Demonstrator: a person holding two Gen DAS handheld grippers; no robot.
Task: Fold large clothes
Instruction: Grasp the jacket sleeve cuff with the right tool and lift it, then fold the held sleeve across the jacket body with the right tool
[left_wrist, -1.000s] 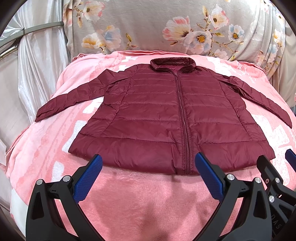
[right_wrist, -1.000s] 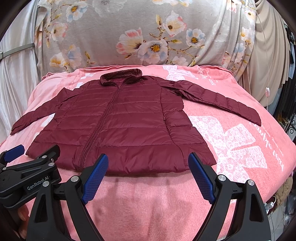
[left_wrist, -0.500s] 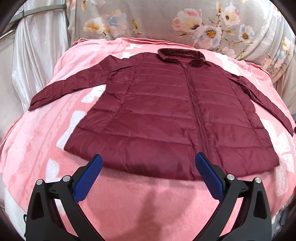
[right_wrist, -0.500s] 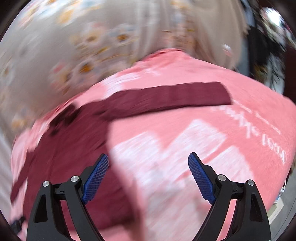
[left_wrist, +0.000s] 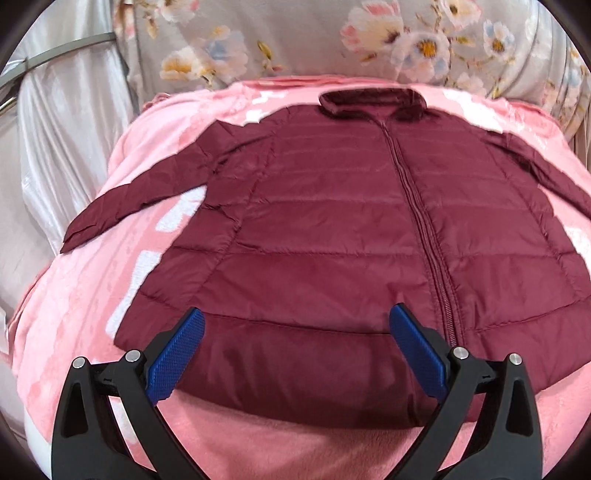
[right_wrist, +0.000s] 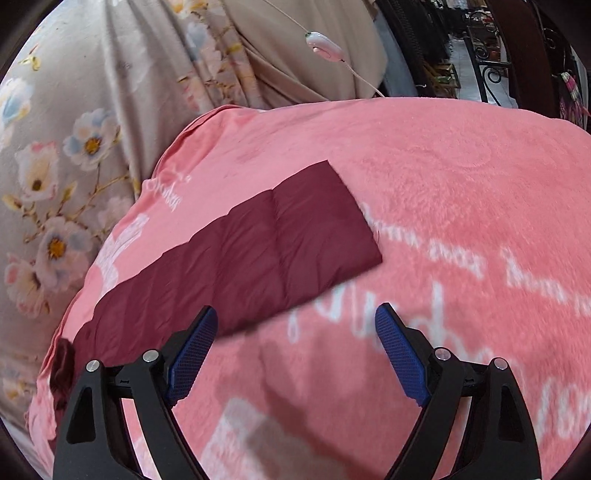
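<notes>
Our two tools hang spread wide over a maroon jacket laid flat on a pink blanket.

The white lettering woven into the pink blanket (right_wrist: 461, 184) runs ahead of our right tool (right_wrist: 295, 332), too blurred for us to read; we find no brand or label on the jacket. From the left wrist we see the whole front of the jacket (left_wrist: 332, 240), zip closed, collar far ahead, hem lying between the fingers of our left tool (left_wrist: 295, 332), which is released and grasps nothing. The right wrist shows only one sleeve (right_wrist: 258, 258), its cuff ahead and slightly right, its length running back to the left past the left finger; this tool too is released. Only the right view shows a pale corded switch (right_wrist: 325, 46) against the floral curtain (right_wrist: 74, 147).
</notes>
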